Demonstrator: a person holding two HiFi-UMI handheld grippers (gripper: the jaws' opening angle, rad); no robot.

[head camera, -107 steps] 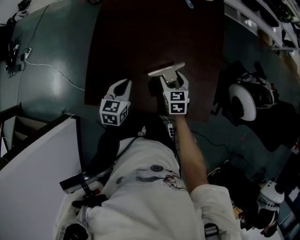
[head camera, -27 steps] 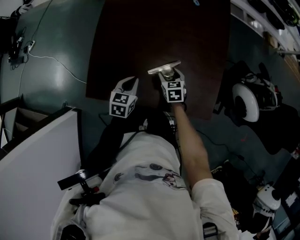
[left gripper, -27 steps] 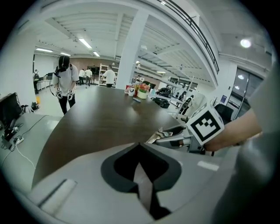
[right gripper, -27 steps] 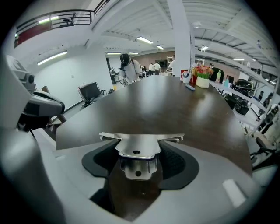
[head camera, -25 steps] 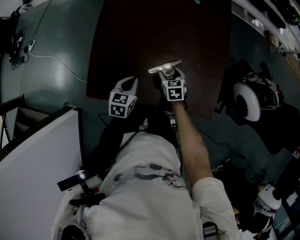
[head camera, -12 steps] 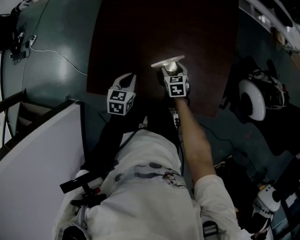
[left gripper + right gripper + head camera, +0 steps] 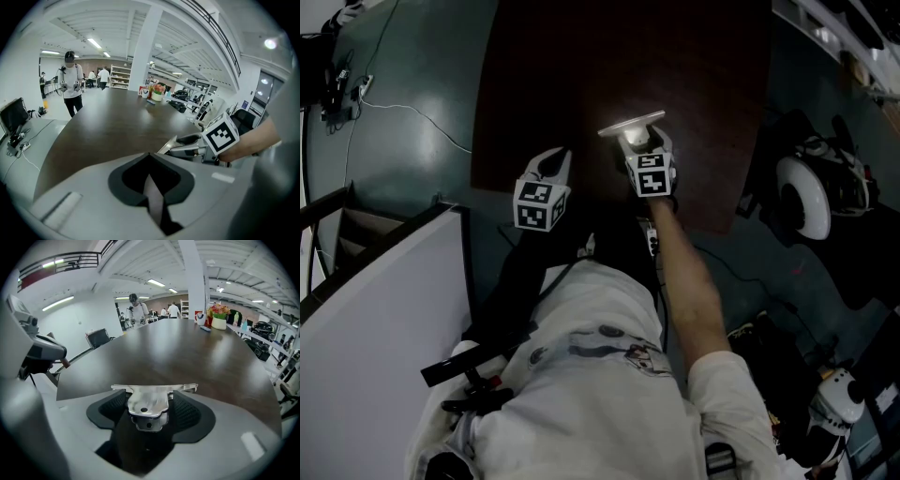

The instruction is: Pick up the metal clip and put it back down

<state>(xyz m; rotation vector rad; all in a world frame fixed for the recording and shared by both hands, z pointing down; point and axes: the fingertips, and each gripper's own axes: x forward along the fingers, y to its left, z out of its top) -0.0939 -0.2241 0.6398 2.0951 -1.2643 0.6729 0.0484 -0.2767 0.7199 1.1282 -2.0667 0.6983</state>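
Release is the news. The right gripper [image 7: 641,141] has just been opening its jaws, and they stand at their widest with the metal clip [image 7: 148,401] between them. The clip's flat bar lies across the tips and its body sits in the gap. The dark pads [image 7: 190,411] flank the clip closely, but I judge that they do not press it, and the clip looks to be lying on the table [image 7: 581,75]. That reads as the put-down done, with only a withdrawal left.

Behind the clip, toward the person, the table's near edge is close. The table's right edge lies off to the clip's right, near but apart. Beyond the clip and to its left the dark top runs open, so backing straight off toward the person looks unobstructed. The left gripper [image 7: 549,159], jaws together on nothing, hangs left of the clip and nearer the person, over that near edge and apart from the clip.
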